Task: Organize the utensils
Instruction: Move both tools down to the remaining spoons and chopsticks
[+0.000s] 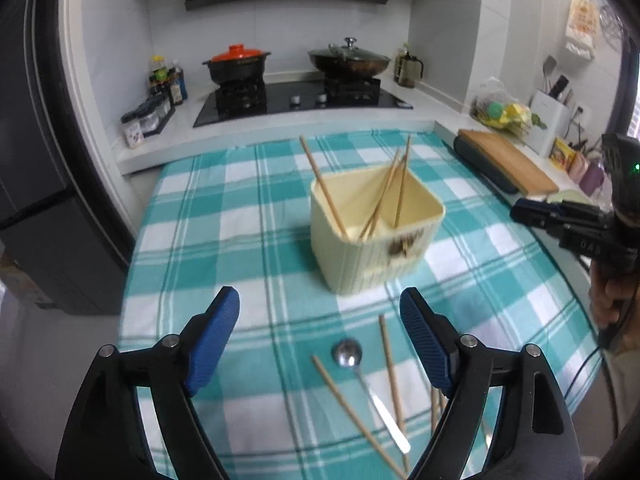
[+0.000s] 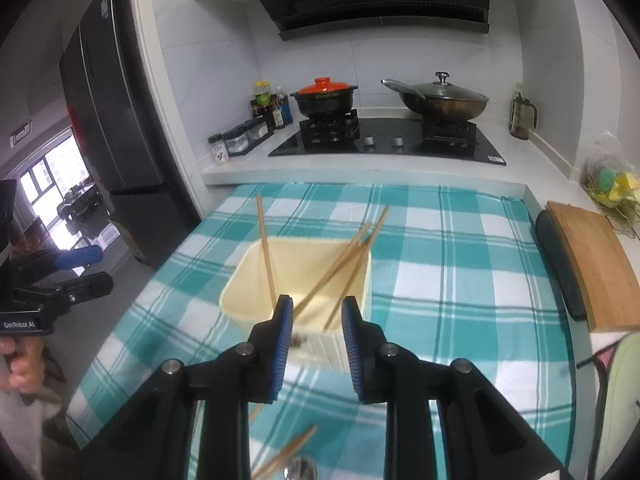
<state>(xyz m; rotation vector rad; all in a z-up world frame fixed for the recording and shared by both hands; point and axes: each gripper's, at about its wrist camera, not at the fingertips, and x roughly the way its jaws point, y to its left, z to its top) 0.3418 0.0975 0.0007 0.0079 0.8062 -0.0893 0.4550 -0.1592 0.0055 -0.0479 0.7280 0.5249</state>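
A cream utensil holder (image 1: 376,252) stands on the checked cloth with several wooden chopsticks (image 1: 384,192) leaning in it. In front of it lie a metal spoon (image 1: 348,354) and loose chopsticks (image 1: 352,404). My left gripper (image 1: 320,304) hovers open and wide above them, with nothing between its fingers. In the right wrist view the right gripper (image 2: 318,312) sits just before the holder (image 2: 248,292), its jaws a little apart and empty. Loose chopsticks (image 2: 288,452) and the spoon (image 2: 296,472) show below it. Each gripper appears in the other's view: right gripper (image 1: 516,210), left gripper (image 2: 96,270).
A teal checked cloth (image 1: 224,216) covers the counter. Behind it is a hob with a black pot (image 1: 236,66) and a lidded wok (image 1: 348,60), with spice jars (image 1: 148,118) to the left. A wooden cutting board (image 1: 508,162) lies at the right edge. A person's hand (image 2: 20,364) holds the left gripper.
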